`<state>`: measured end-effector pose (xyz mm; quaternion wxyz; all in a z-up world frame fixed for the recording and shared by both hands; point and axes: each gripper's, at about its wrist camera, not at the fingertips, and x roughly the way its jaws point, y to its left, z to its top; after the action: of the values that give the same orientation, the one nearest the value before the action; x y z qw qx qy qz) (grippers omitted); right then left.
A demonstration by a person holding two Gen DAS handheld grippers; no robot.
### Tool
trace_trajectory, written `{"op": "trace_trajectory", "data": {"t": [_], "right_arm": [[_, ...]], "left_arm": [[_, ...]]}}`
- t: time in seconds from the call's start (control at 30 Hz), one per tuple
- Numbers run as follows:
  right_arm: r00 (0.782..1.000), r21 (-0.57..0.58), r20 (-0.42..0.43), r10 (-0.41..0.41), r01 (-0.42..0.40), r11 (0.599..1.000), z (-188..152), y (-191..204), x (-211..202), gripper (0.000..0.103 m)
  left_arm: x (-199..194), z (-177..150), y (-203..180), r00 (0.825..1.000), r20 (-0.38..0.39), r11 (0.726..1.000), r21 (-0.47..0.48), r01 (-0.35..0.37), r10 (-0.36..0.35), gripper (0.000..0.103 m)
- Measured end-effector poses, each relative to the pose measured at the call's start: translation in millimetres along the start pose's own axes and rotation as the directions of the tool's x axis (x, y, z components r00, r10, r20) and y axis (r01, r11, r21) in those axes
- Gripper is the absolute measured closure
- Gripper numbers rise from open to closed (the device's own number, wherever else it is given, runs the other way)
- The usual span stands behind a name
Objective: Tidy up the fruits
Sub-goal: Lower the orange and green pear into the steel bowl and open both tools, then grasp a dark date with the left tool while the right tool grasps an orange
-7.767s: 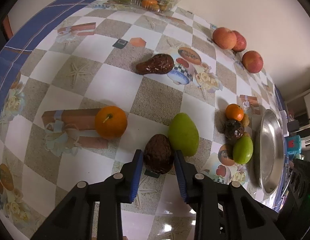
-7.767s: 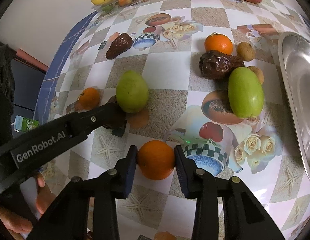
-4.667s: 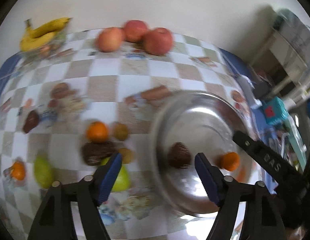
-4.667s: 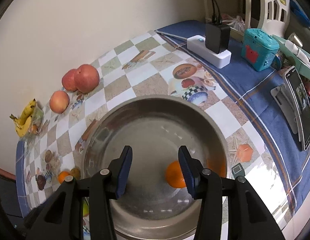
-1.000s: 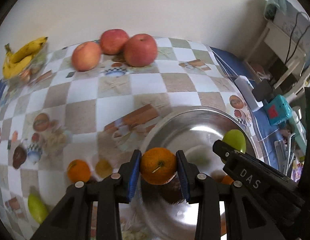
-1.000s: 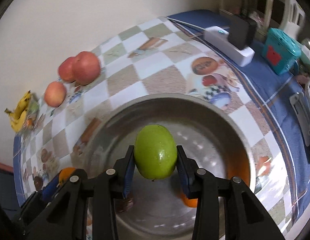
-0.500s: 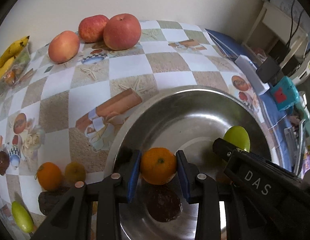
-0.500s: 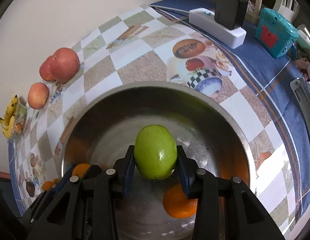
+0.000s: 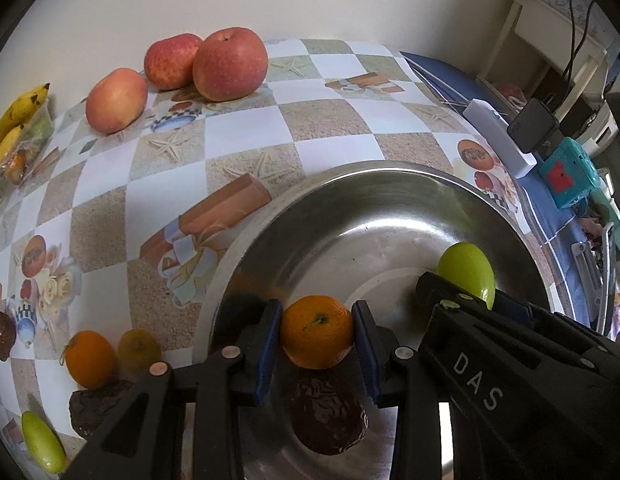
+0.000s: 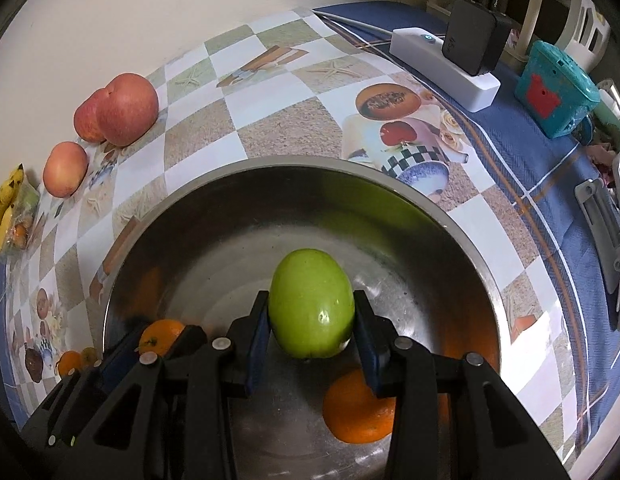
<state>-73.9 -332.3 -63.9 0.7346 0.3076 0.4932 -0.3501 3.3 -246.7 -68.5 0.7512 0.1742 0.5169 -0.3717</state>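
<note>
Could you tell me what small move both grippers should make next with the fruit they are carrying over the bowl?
Probably open both and release. The left gripper holds an orange and the right gripper a green mango, both already inside the rim of the metal bowl. Lowering slightly first seems wise, since a dark wrinkled fruit and another orange lie just beneath.

Steel bowl [image 9: 390,184] sits on the table [image 9: 245,128]. Inside it: wrinkled fruit [image 9: 330,416] near the front, one orange [image 10: 358,408] on the floor. Left gripper [image 9: 316,334] holds a second orange [image 9: 317,332] over the bowl; right gripper [image 10: 312,320] holds the mango [image 10: 312,304] there too. Three apples [image 9: 225,64] lie behind the bowl by the wall, bananas [image 9: 13,116] far left, power strip [image 10: 442,60] to the right.
</note>
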Motion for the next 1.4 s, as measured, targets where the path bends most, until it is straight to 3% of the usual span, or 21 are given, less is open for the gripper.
{"op": "trace_trajectory", "data": {"t": [0.33, 0.73, 0.97, 1.4], "right_arm": [[1.000, 0.006, -0.015, 0.012, -0.012, 1.000, 9, 0, 1, 0.059], [0.994, -0.004, 0.099, 0.037, -0.037, 0.999, 17, 0, -40, 0.059], [0.993, 0.023, 0.119, 0.027, -0.030, 0.999, 20, -5, -44, 0.059], [0.992, 0.031, 0.118, 0.040, -0.044, 0.999, 18, -8, -47, 0.059]], "left_arm": [[-3, 0, 4, 0.999, -0.025, 0.999, -0.034, 0.042, -0.043, 0.058], [-28, 9, 2, 0.994, 0.011, 0.993, -0.045, 0.108, -0.108, 0.049], [-46, 12, 12, 0.991, 0.028, 0.988, -0.088, 0.130, -0.128, 0.049], [-73, 9, 71, 0.998, 0.054, 0.974, -0.225, 0.022, -0.010, 0.048]]}}
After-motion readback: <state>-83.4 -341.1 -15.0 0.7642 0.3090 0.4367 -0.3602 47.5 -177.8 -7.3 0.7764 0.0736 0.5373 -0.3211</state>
